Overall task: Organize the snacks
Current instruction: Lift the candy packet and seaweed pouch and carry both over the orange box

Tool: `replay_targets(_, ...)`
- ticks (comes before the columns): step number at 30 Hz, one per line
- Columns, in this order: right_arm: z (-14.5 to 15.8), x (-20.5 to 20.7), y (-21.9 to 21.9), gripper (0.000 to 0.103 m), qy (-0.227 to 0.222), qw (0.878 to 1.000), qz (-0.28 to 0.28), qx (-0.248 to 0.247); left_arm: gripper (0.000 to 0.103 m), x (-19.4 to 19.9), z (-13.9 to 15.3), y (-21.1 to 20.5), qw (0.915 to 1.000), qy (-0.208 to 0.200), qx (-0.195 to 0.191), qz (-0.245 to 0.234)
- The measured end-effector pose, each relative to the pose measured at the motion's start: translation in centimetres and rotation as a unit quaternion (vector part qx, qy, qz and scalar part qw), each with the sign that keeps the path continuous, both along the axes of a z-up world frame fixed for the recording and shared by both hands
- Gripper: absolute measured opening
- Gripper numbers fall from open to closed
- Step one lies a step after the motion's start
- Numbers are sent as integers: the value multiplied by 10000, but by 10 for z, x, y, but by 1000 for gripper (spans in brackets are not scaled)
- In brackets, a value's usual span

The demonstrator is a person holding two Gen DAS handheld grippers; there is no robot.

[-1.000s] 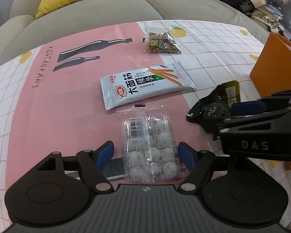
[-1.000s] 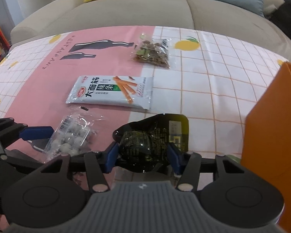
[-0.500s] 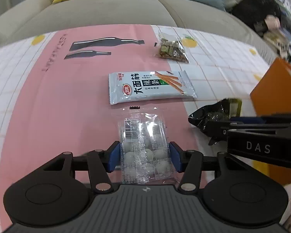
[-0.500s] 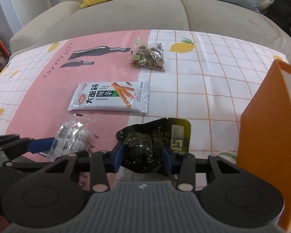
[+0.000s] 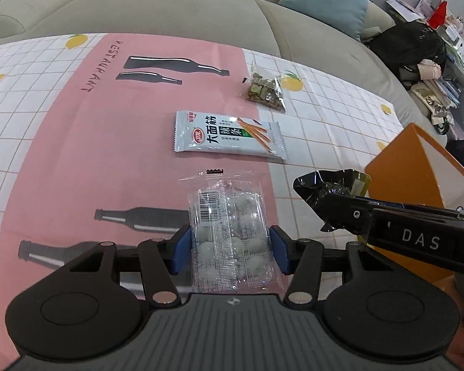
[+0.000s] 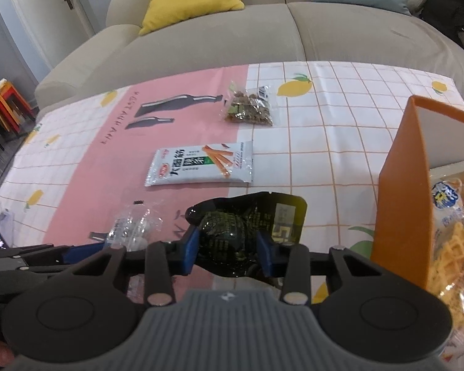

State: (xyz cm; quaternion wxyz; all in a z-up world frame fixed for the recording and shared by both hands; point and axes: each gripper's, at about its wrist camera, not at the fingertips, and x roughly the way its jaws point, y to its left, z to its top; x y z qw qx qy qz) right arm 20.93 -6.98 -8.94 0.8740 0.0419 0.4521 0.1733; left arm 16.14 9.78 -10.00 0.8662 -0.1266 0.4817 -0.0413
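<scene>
A: What are the jaws doing?
B: The left gripper pinches a clear packet of white candies between its blue pads. The right gripper, its jaws closing, squeezes a crumpled black snack pouch.

A: Where are they?
B: Both raised above the pink checked tablecloth.

A: Room to move?
B: The orange box stands close on the right; the white spicy-strip packet lies just ahead.
</scene>
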Motion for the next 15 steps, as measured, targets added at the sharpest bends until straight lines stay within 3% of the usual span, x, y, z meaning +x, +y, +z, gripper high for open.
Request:
replay_targets(9, 23, -22, -17, 35, -191, 9998, 17, 114, 61, -20, 23, -8, 10000, -53, -10, -23)
replay_targets(15, 53, -38, -39, 34, -463, 9984, 5, 326, 61, -26, 58, -23, 9991, -357, -114, -216)
